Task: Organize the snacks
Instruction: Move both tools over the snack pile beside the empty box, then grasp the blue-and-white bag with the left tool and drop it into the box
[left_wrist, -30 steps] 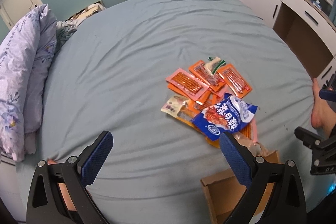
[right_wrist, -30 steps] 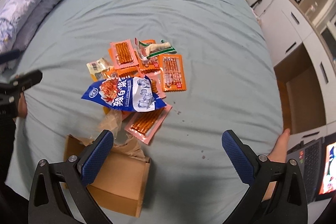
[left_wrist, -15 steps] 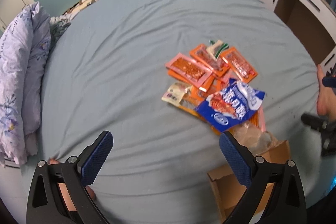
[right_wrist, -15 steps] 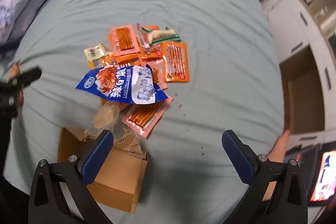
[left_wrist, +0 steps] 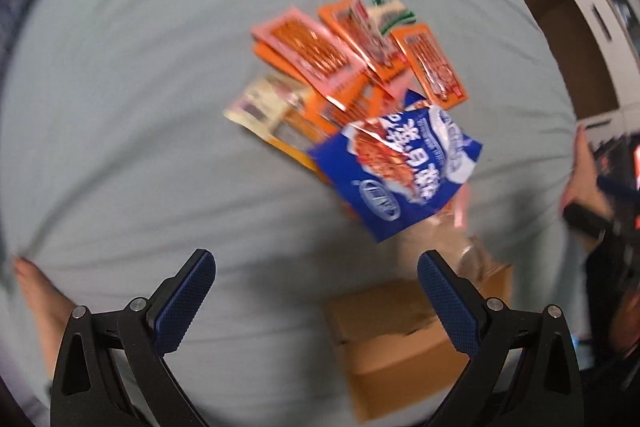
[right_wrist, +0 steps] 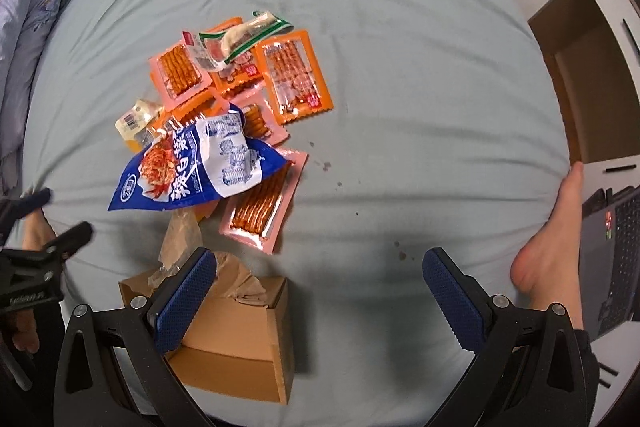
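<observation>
While both the left gripper (left_wrist: 314, 279) and right gripper (right_wrist: 320, 277) hover spread wide and empty, the snack packets (right_wrist: 240, 95) lie piled mid-bed (right_wrist: 400, 67), touching the cardboard box (right_wrist: 236, 335).

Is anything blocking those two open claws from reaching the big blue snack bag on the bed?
Nothing visible does. The blue bag lies on top of the pile, and only bare sheet separates it from the right gripper. The cardboard box sits under the gripper, nearer than the bag.

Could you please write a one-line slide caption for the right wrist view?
Open right tongs hover over a bed, above snack packets piled beside a cardboard box.
</observation>
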Demonstrator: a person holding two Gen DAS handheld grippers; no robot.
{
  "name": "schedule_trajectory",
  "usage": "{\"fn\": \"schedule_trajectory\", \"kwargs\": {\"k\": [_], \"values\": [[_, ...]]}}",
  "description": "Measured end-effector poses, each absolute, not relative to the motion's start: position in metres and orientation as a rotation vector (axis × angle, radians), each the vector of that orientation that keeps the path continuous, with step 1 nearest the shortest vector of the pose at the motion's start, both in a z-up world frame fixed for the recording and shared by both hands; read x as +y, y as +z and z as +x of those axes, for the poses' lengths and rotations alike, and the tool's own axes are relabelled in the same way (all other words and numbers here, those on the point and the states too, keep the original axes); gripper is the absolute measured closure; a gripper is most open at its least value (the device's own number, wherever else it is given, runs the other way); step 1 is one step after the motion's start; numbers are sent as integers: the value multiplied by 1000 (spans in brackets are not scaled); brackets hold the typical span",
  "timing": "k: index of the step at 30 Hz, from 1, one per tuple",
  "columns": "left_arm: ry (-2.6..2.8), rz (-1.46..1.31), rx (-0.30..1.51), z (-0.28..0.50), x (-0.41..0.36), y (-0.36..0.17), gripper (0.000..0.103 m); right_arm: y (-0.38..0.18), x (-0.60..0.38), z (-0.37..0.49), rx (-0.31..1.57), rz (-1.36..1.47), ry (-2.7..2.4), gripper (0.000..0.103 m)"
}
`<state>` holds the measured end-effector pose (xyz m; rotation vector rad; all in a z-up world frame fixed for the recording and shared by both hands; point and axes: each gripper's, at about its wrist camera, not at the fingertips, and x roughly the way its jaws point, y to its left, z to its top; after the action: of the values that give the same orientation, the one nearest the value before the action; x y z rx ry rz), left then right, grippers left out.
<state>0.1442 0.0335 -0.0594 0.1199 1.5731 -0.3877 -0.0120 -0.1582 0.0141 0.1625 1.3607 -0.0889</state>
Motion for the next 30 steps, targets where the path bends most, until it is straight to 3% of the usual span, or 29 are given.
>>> {"fn": "schedule_trajectory", "kwargs": {"k": [6,8,9,10,12,16,25,30], "values": [[-355,-16,1674,167,20,-83,0,16,-145,-17,1328,85,-81,0],[-347,-25,1699,169,16,-91,10,14,-140,-18,1327,56,-75,0],[-343,-40,1722,169,14,-95,32,13,-138,-19,1327,40,-71,0],[-346,-62,1760,168,13,-101,67,11,-137,-18,1327,29,-69,0],[-353,-99,1820,166,7,-111,77,8,-134,-18,1327,4,-62,0],[-372,-29,1744,158,-4,-96,96,5,-131,-17,1325,-38,-62,0],[-442,-16,1371,143,19,32,99,1,-142,-12,1333,0,-88,0],[-589,11,1265,108,41,82,99,-2,-150,-9,1349,29,-99,0]]}}
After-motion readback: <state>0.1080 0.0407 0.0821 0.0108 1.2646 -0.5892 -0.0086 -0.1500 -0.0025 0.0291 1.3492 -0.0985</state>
